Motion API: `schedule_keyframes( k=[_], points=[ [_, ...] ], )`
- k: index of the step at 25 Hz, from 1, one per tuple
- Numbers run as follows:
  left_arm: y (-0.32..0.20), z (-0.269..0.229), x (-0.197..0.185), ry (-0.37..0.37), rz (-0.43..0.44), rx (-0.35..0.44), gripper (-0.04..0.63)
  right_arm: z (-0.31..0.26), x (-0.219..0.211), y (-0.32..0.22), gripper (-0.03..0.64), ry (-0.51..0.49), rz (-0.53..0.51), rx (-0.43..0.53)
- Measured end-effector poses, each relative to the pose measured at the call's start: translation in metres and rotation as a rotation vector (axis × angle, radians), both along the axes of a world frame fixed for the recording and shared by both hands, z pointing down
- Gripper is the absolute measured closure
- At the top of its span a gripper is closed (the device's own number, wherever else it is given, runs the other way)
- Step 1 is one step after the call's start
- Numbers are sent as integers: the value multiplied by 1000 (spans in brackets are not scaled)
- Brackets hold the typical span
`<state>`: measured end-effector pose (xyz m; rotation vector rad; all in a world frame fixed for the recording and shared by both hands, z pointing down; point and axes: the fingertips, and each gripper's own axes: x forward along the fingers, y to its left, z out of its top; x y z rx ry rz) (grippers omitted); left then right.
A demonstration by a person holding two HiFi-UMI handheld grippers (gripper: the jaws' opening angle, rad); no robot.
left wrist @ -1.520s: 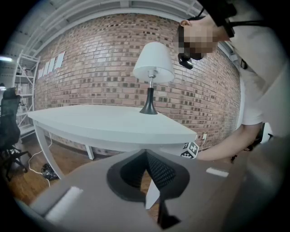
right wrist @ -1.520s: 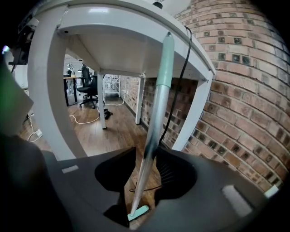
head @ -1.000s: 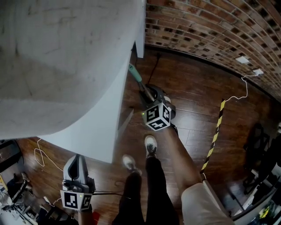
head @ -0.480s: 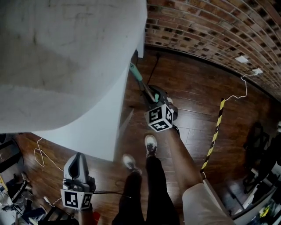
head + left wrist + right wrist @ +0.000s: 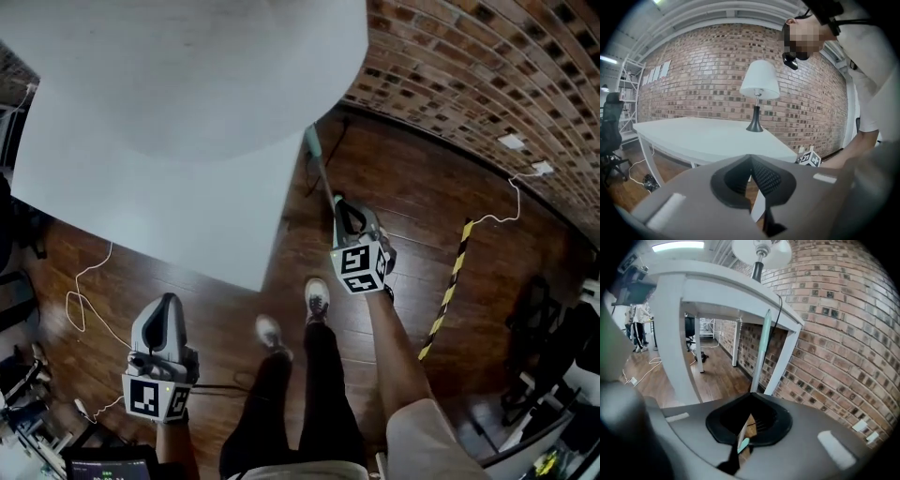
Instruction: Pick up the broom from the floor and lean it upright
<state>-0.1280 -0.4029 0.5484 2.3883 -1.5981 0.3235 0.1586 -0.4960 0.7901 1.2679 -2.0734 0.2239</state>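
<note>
Head view: right gripper [image 5: 344,210] fingers clamp broom handle [image 5: 321,172], bristles hidden; left gripper [image 5: 163,311] fingers together, empty

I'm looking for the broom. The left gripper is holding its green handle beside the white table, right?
No, the right gripper is holding the broom's green handle beside the white table; the right gripper view shows its jaws shut on it.

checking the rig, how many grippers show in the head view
2. The left gripper is at lower left, jaws shut and empty; the right gripper is near centre, jaws shut on the broom handle. None seems hidden.
</note>
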Motion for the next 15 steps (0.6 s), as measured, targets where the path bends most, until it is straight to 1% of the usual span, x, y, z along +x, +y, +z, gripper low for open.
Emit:
schedule_keyframes(
  k=[2,4,6,8,12,15],
  points=[
    [0,-20,1,23,10,36,594,-28,-2,18,604,-5,-6,24],
    [4,-40,-2,19,15,70,594,-62,-3,37,604,-26,6,49],
    [7,-61,-2,11,27,109,594,-103,-1,56,604,-61,41,79],
    [10,-84,-1,19,50,149,594,-146,2,78,604,-89,87,110],
    [28,-143,-2,26,117,235,594,-236,-4,132,604,-128,156,168],
    [48,-183,0,15,158,269,594,-302,-1,172,604,-135,206,230]
  ],
)
